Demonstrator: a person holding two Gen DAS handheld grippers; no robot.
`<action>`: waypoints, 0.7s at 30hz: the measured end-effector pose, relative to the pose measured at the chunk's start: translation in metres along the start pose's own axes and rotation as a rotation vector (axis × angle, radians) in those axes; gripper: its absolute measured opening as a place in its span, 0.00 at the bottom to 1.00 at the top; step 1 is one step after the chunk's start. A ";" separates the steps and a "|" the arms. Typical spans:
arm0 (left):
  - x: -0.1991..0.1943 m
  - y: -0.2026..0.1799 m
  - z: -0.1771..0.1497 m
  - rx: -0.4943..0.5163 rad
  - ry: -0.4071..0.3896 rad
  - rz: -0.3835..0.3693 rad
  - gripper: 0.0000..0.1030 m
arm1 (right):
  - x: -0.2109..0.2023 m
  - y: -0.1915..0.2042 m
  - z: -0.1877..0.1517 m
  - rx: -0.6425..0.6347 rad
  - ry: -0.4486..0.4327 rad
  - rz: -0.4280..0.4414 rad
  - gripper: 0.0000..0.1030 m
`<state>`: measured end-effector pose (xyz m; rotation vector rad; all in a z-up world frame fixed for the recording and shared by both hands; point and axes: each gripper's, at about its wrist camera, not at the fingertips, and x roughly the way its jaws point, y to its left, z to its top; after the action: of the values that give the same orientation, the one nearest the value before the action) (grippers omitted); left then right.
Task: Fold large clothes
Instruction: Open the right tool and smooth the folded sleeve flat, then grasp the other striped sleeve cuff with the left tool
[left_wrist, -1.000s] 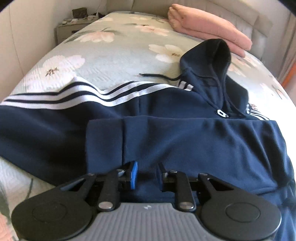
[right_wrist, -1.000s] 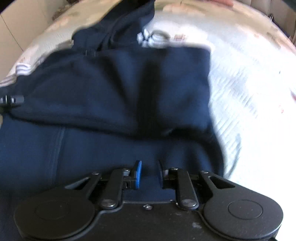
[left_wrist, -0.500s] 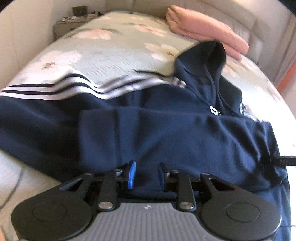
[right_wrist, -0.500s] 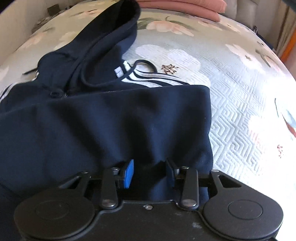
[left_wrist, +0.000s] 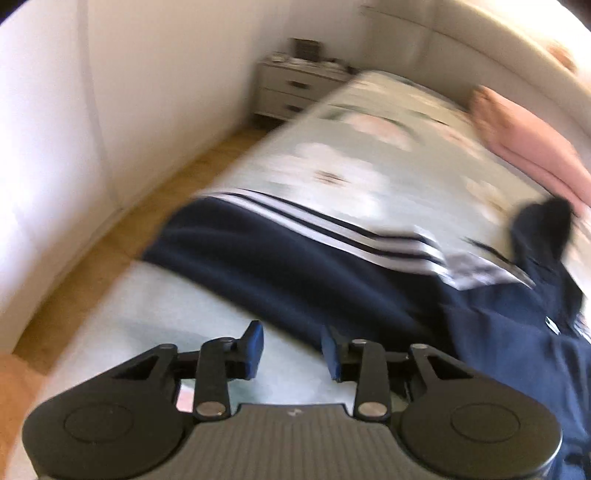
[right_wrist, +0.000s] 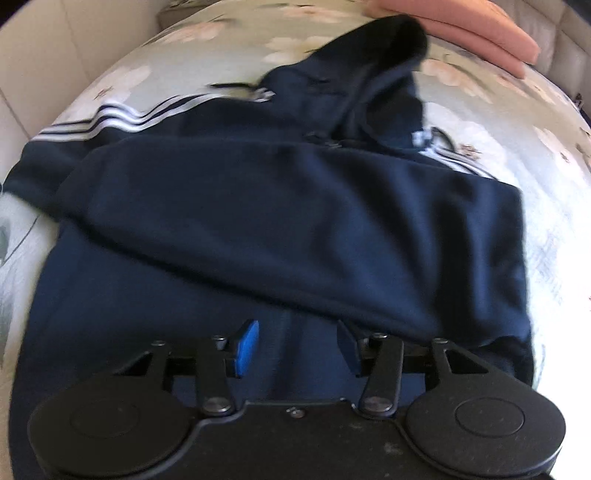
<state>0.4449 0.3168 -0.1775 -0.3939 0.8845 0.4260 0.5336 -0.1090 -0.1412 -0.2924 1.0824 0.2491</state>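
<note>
Left tool (left_wrist: 291, 345) just opened up, nothing between the pads, only bed (left_wrist: 155, 306) below; hoodie (left_wrist: 295, 266) off toward 1 o'clock. Right tool (right_wrist: 297, 349) also just opened, gripping nothing, hanging over the hoodie (right_wrist: 288, 206), hood at 12 o'clock.

A bed (left_wrist: 369, 155) with a pale floral bedspread (right_wrist: 480, 122) carries a folded pink blanket (right_wrist: 461, 26) near its padded headboard (left_wrist: 461, 40). A white nightstand (left_wrist: 291, 88) stands beside it on wooden floor (left_wrist: 122, 229).
</note>
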 end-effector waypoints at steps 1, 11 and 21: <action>0.005 0.016 0.007 -0.034 0.001 0.013 0.44 | 0.001 0.006 0.002 0.003 0.005 0.006 0.60; 0.080 0.142 0.065 -0.410 0.004 0.053 0.54 | 0.022 0.039 0.008 0.007 0.068 -0.025 0.66; 0.158 0.197 0.078 -0.640 0.175 -0.043 0.74 | 0.033 0.048 0.009 0.026 0.103 -0.051 0.67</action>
<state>0.4840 0.5529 -0.2902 -1.0484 0.8939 0.6409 0.5395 -0.0586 -0.1718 -0.3118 1.1770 0.1763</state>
